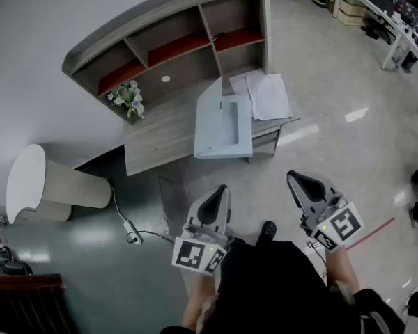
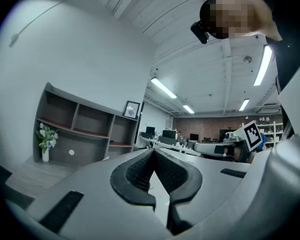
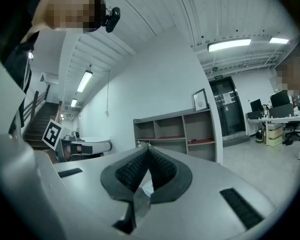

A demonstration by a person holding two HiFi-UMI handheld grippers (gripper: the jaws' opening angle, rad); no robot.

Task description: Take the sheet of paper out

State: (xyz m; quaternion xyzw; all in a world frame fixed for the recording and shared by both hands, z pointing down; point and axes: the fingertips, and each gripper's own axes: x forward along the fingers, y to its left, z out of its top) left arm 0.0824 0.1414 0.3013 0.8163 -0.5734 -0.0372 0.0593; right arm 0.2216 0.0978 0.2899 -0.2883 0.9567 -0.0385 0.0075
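Left hand-held gripper (image 1: 221,192) closed; white rumpled sheet (image 1: 268,96) on desk (image 1: 160,134).

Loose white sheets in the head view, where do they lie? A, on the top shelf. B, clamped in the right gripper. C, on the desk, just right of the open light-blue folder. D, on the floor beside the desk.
C: the white sheets lie flat on the desk at its right end, next to the open light-blue folder.
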